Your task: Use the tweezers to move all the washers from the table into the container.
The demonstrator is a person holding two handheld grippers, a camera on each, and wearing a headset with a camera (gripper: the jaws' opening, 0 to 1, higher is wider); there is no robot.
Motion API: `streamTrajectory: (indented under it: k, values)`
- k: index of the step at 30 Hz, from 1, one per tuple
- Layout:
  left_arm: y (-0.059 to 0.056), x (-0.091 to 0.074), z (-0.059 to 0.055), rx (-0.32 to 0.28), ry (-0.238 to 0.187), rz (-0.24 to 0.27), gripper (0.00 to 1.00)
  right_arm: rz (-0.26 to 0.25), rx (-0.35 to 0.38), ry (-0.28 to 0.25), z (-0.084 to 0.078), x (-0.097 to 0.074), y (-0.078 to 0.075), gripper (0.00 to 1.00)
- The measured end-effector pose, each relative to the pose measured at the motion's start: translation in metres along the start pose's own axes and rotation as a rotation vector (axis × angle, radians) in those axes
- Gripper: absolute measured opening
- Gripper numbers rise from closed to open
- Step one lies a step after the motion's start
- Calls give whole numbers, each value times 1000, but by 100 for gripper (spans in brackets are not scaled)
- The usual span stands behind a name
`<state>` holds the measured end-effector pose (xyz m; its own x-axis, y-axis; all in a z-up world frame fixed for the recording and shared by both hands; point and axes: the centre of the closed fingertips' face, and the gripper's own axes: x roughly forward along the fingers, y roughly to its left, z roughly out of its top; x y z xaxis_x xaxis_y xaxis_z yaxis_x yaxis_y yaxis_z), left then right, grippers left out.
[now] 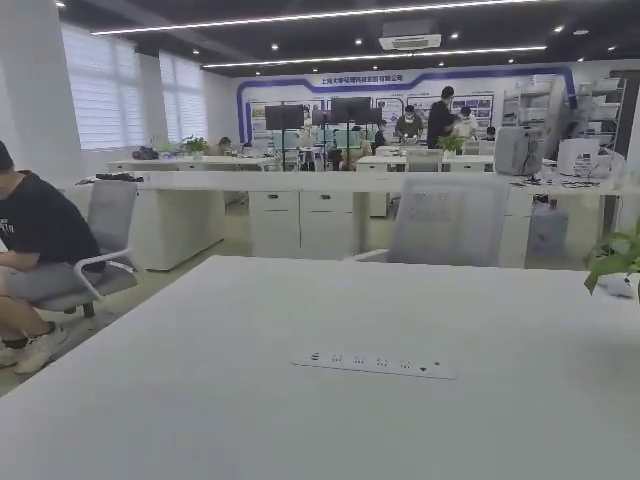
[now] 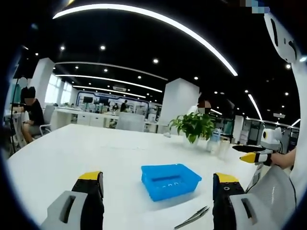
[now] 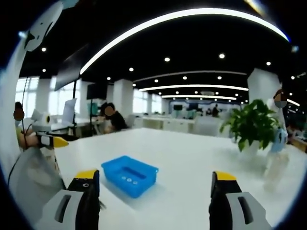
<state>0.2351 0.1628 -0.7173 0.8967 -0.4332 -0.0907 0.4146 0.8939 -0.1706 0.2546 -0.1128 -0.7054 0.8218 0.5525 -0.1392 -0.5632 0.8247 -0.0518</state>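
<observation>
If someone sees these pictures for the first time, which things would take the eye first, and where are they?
The bright blue container catches the eye first: it stands on the white table, ahead of the open left gripper, with a few washers already inside. Next come the tweezers lying on the table near one of its jaws, and the green potted plant behind the container.

This is a large open office. A wide white table (image 1: 300, 420) with a built-in socket strip (image 1: 375, 364) stands in front, and behind it a grey mesh chair (image 1: 447, 220) and rows of white desks (image 1: 300, 183). Windows with blinds (image 1: 100, 95) are at the left. Long light strips (image 1: 330, 14) cross the dark ceiling. A potted plant (image 2: 194, 125) stands before a white column (image 2: 178, 101).
</observation>
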Motion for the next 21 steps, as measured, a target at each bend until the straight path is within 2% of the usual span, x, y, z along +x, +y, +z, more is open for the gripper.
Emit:
streamTrajectory:
  k: [7, 11, 17, 21]
  values:
    - [0, 0, -3, -7, 13, -10, 96, 2, 5, 25, -4, 0, 3, 92]
    - [1, 0, -6, -8, 19, -15, 95, -24, -47, 35, -5, -2, -1, 94]
    - [2, 0, -10, -8, 32, -21, 94, -27, -42, 54, -23, -7, -14, 92]
    - [0, 0, -12, -15, 44, -29, 93, -25, -47, 62, -23, -6, -12, 92]
